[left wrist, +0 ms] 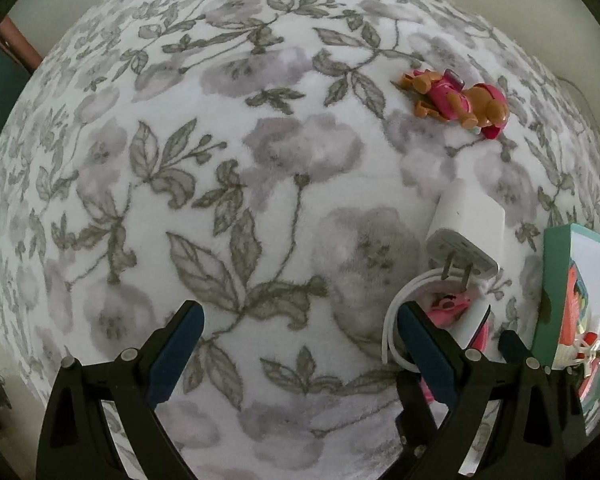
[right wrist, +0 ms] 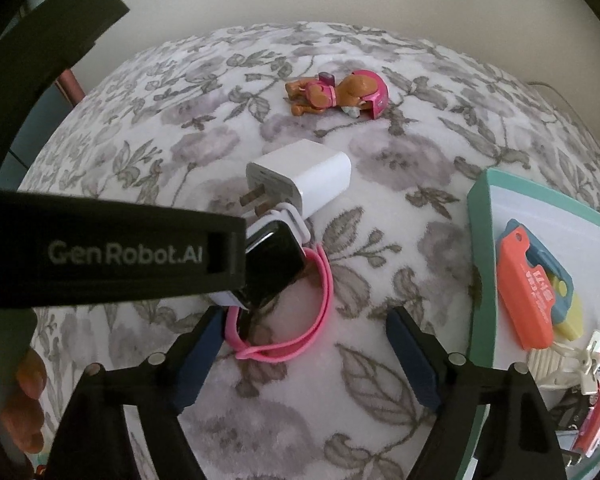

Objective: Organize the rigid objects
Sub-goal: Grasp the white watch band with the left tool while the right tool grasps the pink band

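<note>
A white charger plug [left wrist: 470,226] [right wrist: 300,180] lies on the floral cloth, prongs toward me. Just in front of it lies a smartwatch [right wrist: 274,262] with a pink strap [right wrist: 300,320]; in the left wrist view it [left wrist: 452,308] is partly hidden behind my right-hand finger. A brown and pink toy dog [left wrist: 456,100] [right wrist: 336,94] lies farther back. My left gripper [left wrist: 300,336] is open and empty over bare cloth, left of the watch. My right gripper [right wrist: 304,344] is open and empty, its fingers either side of the pink strap.
A teal box [left wrist: 556,280] [right wrist: 480,240] at the right holds an orange and blue tool [right wrist: 528,280], a white cable and other small items. The left gripper's black body [right wrist: 112,248] crosses the right wrist view, touching or overlapping the watch.
</note>
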